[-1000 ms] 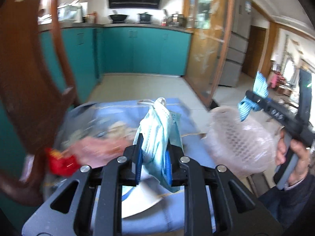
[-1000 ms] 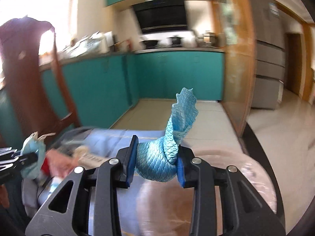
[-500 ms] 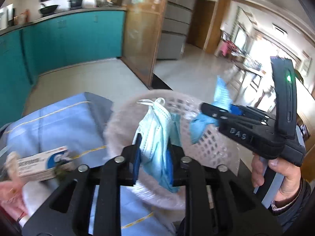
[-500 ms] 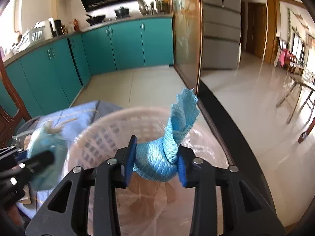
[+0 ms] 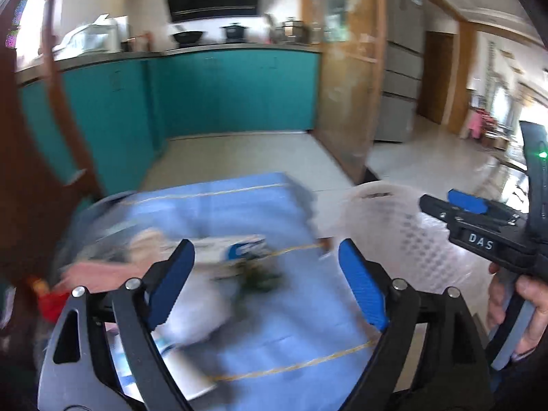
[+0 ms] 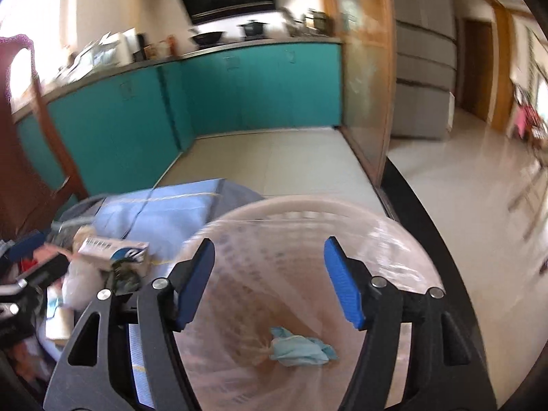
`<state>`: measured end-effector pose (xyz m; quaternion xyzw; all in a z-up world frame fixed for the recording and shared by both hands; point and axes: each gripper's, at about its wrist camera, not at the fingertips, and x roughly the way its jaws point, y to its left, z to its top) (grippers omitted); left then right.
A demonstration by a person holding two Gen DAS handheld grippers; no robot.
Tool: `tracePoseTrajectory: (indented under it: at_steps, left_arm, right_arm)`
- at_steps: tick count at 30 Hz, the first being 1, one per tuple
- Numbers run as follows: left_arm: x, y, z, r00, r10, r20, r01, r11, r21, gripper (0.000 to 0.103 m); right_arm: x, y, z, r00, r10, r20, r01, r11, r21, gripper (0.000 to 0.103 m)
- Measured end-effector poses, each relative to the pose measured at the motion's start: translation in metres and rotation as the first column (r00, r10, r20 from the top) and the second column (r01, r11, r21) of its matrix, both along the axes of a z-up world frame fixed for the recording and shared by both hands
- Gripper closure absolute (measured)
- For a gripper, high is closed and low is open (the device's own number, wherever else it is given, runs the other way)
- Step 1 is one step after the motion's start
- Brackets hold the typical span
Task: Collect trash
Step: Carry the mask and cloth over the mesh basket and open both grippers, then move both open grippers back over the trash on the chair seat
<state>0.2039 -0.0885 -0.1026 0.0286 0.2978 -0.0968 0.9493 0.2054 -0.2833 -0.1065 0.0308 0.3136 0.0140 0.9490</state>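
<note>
My left gripper (image 5: 270, 282) is open and empty above the blue-clothed table (image 5: 239, 202), over blurred trash: a white and blue box (image 5: 233, 251), a pink wrapper (image 5: 89, 272) and a red piece (image 5: 51, 304). My right gripper (image 6: 269, 282) is open and empty above the white mesh trash basket (image 6: 308, 210), which is lined with a clear bag. Crumpled blue trash (image 6: 301, 347) lies at the basket's bottom. The basket (image 5: 394, 236) and the right gripper (image 5: 479, 226) also show in the left wrist view, at the right. The white and blue box (image 6: 113, 250) shows left of the basket.
A dark wooden chair (image 5: 34, 171) stands at the table's left. Teal kitchen cabinets (image 5: 222, 92) line the far wall beyond a tiled floor. A wooden-framed glass door (image 5: 349, 85) and a refrigerator (image 5: 400, 68) stand to the right. The left gripper's body (image 6: 20, 284) is at the right view's left edge.
Both grippers have opened and let go: the mask and the blue cloth are gone from the jaws, and blue trash lies in the basket. The left gripper swung back left over the table.
</note>
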Motion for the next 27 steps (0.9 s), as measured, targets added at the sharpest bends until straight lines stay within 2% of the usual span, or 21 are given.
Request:
tracePoseTrajectory:
  at_steps: [5,13,20,27]
  left_arm:
    - [-0.017,0.048,-0.001,0.993,0.111,-0.035,-0.11,0.994,0.012,0.014]
    - [-0.034,0.09,-0.013,0.968,0.231,-0.095,-0.228,0.973,0.032,0.013]
    - [-0.043,0.106,-0.011,0.957,0.274,-0.094,-0.272,0.962,0.037,0.012]
    - [-0.045,0.11,-0.013,0.955,0.278,-0.108,-0.276,0.961,0.033,0.012]
  right_arm:
    - [0.004,0.055,-0.004,0.993,0.115,0.008,-0.114,0.99,-0.08,0.036]
    - [0.013,0.109,-0.011,0.969,0.249,-0.001,-0.247,0.964,-0.098,0.036]
    - [0.019,0.135,-0.015,0.957,0.289,-0.012,-0.289,0.953,-0.092,0.036]
    - [0.023,0.138,-0.017,0.958,0.284,-0.028,-0.286,0.954,-0.087,0.036]
